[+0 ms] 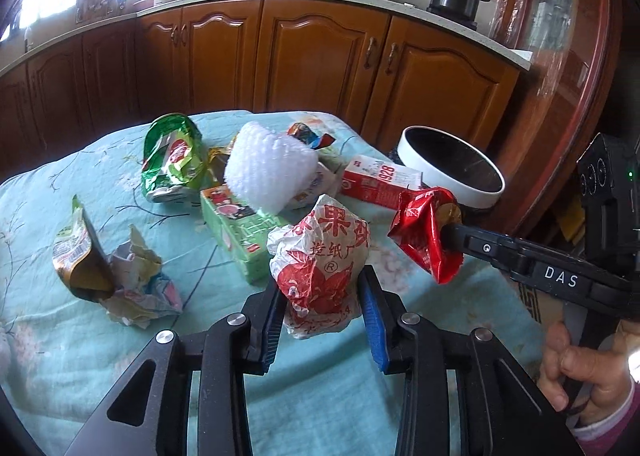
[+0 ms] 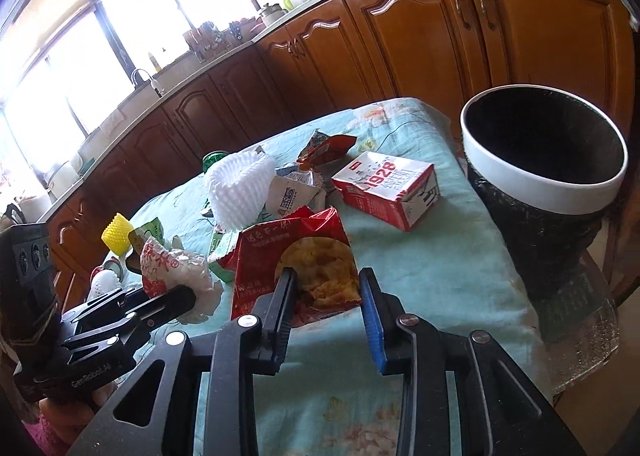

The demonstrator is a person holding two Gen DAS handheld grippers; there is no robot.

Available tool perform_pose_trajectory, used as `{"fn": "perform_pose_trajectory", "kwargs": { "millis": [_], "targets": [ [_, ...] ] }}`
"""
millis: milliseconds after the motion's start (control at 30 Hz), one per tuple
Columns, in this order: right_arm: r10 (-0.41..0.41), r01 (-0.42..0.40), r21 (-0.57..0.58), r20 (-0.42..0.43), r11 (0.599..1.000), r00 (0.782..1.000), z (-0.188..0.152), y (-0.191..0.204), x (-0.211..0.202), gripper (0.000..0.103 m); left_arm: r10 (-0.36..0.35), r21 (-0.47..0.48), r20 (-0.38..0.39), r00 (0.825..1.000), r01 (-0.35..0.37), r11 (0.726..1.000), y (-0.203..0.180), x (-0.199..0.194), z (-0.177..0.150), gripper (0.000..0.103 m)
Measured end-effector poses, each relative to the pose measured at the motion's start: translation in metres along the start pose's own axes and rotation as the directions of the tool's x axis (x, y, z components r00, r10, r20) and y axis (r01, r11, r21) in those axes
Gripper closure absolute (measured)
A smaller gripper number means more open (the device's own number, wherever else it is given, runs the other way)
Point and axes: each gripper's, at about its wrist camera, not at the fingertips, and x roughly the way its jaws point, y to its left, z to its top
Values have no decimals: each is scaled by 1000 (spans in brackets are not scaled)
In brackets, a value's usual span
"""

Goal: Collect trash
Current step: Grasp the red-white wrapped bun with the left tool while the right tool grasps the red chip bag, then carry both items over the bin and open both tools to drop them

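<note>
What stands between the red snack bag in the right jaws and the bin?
Nothing visible blocks it. The red bag sits between the right jaws, and the bin is to its right past bare cloth. The 1928 carton lies further back, off that path.

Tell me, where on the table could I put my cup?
Bare cloth lies between the red carton and the bin. Crowded: the middle, around the white foam net and wrappers.
</note>
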Motion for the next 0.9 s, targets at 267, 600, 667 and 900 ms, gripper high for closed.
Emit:
{"fn": "perform_pose_trajectory", "kwargs": {
  "millis": [267, 600, 667, 900],
  "targets": [
    [-63, 59, 59, 63, 996, 996, 10, -39, -30, 71, -62, 36, -25, 998, 63, 997, -22, 23, 20, 69],
    [-150, 137, 117, 111, 984, 982, 26, -82, -50, 71, -95, 107, -40, 995, 99, 989, -58, 68, 53, 68],
    [-169, 154, 127, 116, 980, 979, 30, -91, -52, 71, -104, 117, -43, 994, 108, 987, -65, 78, 61, 68],
    [-243, 229, 119, 126, 966, 962, 47, -110, -51, 71, -138, 107, -71, 988, 145, 984, -87, 117, 87, 68]
  ]
}}
